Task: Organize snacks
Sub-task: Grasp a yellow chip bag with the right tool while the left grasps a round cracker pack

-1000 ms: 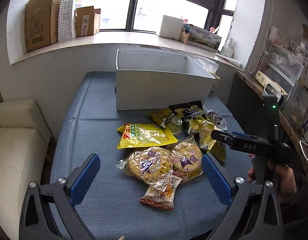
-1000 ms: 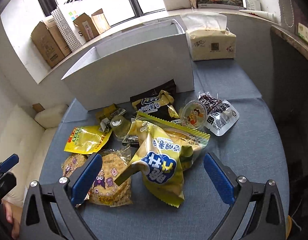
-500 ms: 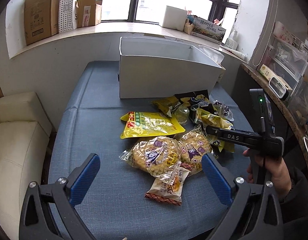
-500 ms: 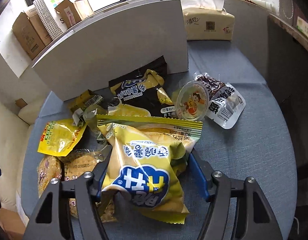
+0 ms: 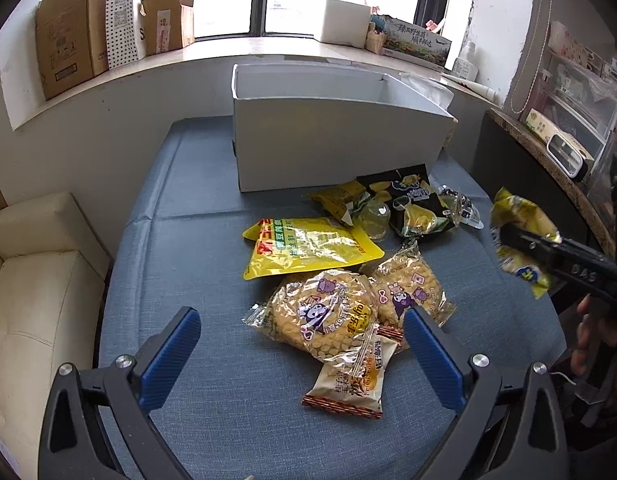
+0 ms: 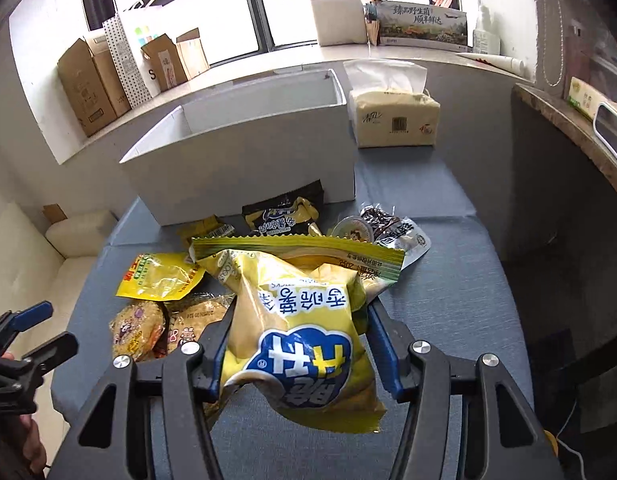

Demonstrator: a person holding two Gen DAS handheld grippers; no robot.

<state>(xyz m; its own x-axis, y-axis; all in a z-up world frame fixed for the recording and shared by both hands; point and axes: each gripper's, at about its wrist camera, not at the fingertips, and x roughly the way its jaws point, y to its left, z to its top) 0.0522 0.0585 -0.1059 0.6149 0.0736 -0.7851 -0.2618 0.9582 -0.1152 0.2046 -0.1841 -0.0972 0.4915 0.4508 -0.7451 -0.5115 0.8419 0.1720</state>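
Observation:
My right gripper (image 6: pixel 300 344) is shut on a yellow chip bag (image 6: pixel 304 320) and holds it above the blue table; the bag also shows in the left wrist view (image 5: pixel 520 240). My left gripper (image 5: pixel 300 344) is open and empty, above two round cracker packs (image 5: pixel 324 316) and a small biscuit packet (image 5: pixel 352 380). A yellow flat pouch (image 5: pixel 308 244), a black chip bag (image 5: pixel 416 204) and a jelly cup (image 5: pixel 376 216) lie in front of the open white box (image 5: pixel 332 148).
A tissue pack (image 6: pixel 392 116) stands right of the box. A dark snack pack (image 6: pixel 400 232) and a lidded cup (image 6: pixel 352 232) lie nearby. A cream sofa (image 5: pixel 32 272) is left of the table; a counter (image 5: pixel 548 152) is at the right.
My right gripper has closed on the yellow chip bag and lifted it off the pile. My left gripper has stayed open and moved in slightly.

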